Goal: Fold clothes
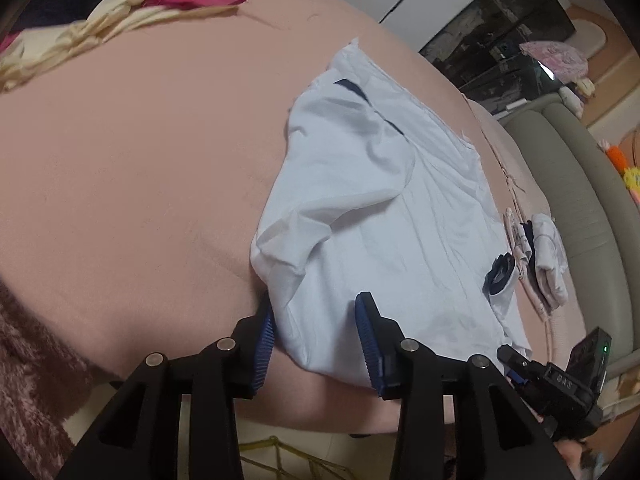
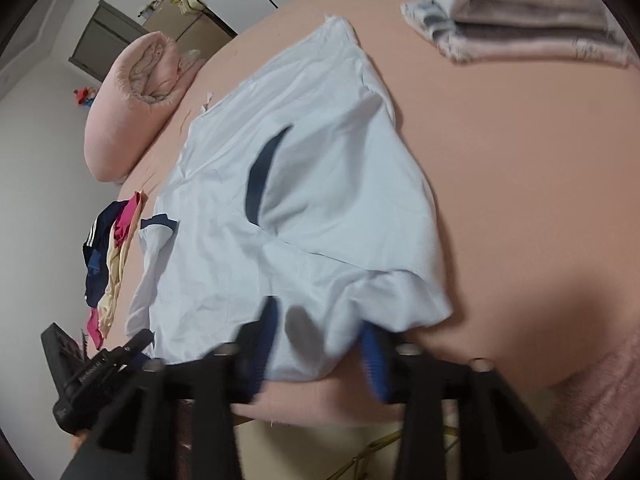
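Pale blue shirt [image 1: 384,208] lies flat mid-frame on the pink bed [image 1: 140,168]. Your left gripper [image 1: 316,344] and right gripper [image 2: 320,348] fingers sit narrow, straddling its near hem corners, likely for a fold-over; actual pinch unclear.

right gripper [image 2: 320,344] motion-blurred; folded towels [image 2: 532,12] cut off by frame edge

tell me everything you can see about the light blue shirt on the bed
The light blue shirt is thin, wrinkled woven-looking cloth with dark navy trim at a sleeve cuff and along a curved seam. It lies spread, partly folded over itself, on the pink bed sheet, its near hem at the bed's edge. The left gripper and right gripper each straddle that hem, cloth bunched between the blue pads; whether they pinch it is unclear.
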